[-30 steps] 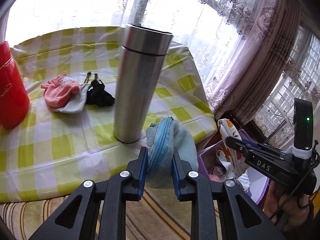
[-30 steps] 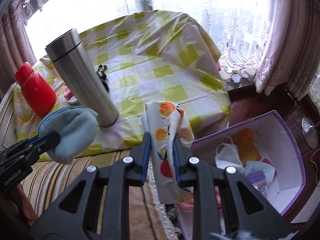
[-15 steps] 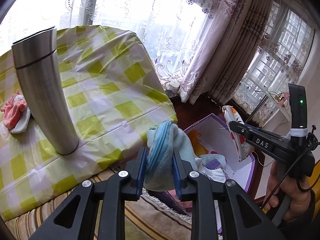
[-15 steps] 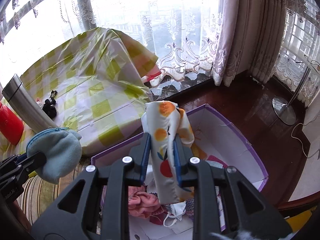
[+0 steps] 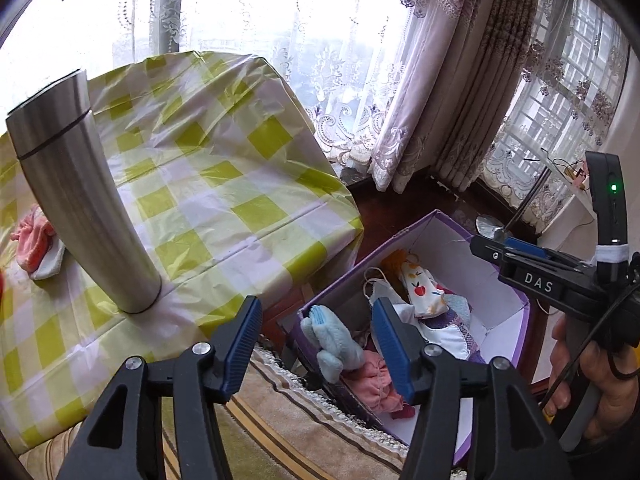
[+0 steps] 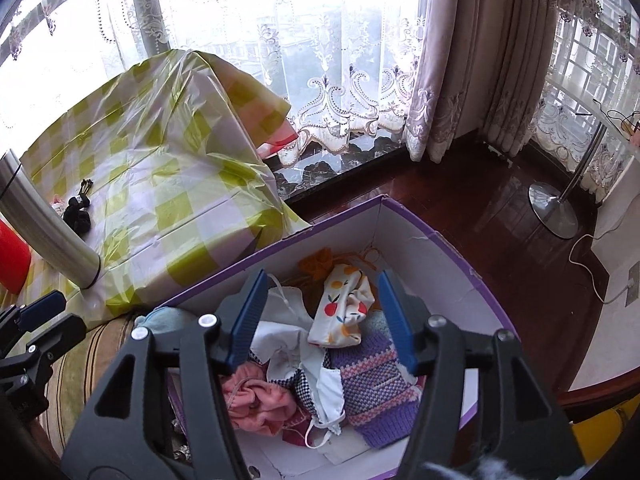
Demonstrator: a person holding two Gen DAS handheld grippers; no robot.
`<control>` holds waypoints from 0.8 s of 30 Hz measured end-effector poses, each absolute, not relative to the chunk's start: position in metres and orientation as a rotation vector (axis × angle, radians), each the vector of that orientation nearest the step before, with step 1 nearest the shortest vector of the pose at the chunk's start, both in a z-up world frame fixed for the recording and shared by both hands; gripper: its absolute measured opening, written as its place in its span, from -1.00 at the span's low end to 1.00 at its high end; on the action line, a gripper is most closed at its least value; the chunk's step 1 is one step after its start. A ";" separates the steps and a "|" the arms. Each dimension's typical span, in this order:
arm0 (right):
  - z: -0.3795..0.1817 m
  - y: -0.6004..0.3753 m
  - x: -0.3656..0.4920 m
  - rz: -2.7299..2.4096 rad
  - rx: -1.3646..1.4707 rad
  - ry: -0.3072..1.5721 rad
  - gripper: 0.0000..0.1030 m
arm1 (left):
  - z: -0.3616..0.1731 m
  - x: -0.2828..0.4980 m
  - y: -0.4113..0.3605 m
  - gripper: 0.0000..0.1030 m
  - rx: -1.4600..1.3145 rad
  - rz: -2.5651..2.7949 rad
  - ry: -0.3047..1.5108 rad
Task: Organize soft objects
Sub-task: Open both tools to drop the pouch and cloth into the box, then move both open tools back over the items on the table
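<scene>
A purple box stands on the floor beside the table and holds several soft items. My left gripper is open and empty above the box's near left corner, where a light blue zip pouch lies against the rim. My right gripper is open and empty above the box. The white fruit-print pouch lies inside on a purple knit piece. A pink cloth and a white face mask also lie in the box.
A steel flask stands on the yellow checked table. A pink sock on white cloth and a black item lie further back. A red bottle is at the left. Curtains and a lamp base are beyond.
Both grippers have opened. The blue pouch has dropped from the left gripper and the fruit-print pouch from the right gripper into the purple box. Both grippers swung right, over the box.
</scene>
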State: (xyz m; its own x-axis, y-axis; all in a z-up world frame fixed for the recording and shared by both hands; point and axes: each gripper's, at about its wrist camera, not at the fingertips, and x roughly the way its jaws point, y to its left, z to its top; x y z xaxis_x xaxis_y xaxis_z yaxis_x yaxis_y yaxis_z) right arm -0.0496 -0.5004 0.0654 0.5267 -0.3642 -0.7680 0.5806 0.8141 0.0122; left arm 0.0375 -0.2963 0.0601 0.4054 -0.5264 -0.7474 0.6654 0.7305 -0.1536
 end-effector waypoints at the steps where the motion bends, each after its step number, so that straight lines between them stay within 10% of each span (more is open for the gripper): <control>1: 0.066 -0.500 -0.050 -0.574 0.279 0.843 0.21 | 0.063 0.038 -0.293 0.19 0.178 -0.739 0.857; 24: 0.067 -0.395 -0.022 -0.299 0.148 0.883 0.28 | 0.052 0.074 -0.137 0.27 0.076 -0.483 0.843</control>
State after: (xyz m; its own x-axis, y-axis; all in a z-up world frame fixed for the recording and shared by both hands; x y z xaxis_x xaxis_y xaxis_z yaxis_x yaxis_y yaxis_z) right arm -0.0216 -0.3946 0.0671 0.5971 -0.1958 -0.7779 0.3173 0.9483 0.0049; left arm 0.0737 -0.1371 0.0518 0.5639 -0.3809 -0.7328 0.4400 0.8894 -0.1237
